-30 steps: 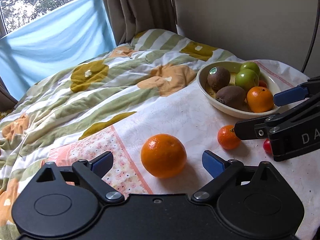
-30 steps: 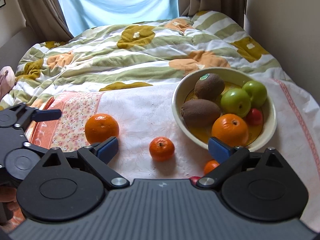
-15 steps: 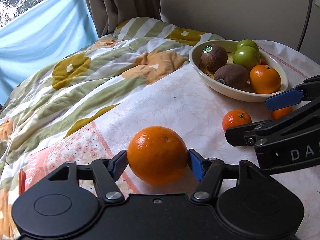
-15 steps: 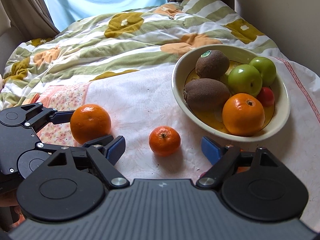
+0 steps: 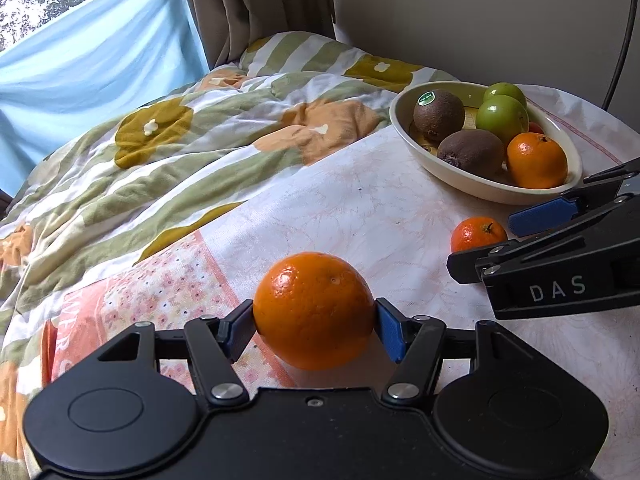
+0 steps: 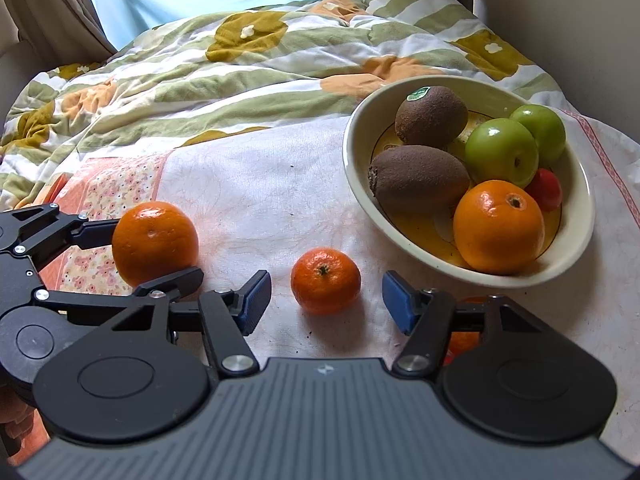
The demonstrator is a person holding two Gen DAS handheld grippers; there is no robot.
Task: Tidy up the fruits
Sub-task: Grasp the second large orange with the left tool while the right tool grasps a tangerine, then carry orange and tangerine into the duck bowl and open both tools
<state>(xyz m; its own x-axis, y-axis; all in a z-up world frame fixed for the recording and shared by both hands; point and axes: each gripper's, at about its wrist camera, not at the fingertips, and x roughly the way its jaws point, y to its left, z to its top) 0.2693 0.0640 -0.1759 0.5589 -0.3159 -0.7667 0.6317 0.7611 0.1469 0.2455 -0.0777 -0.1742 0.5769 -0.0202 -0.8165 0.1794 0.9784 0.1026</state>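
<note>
**Left claw grips large orange; right claw open at mandarin**

Left gripper (image 5: 315,322): both blue pads pressed against the sides of the large orange (image 5: 315,310), which sits fully between them, low over the white cloth (image 5: 360,208). Whether the orange is lifted clear of the cloth cannot be told.

Right gripper (image 6: 326,302): jaws spread wide, holding nothing. The small mandarin (image 6: 325,280) lies on the cloth between and just ahead of the two fingertips, touching neither.

Cream bowl (image 6: 576,248), right of the mandarin, holds two kiwis (image 6: 420,178), two green apples (image 6: 502,150), one orange (image 6: 498,226) and a small red fruit (image 6: 548,190). Another orange fruit (image 6: 464,336) shows partly behind the right finger. A patterned quilt (image 6: 240,68) lies beyond.
</note>
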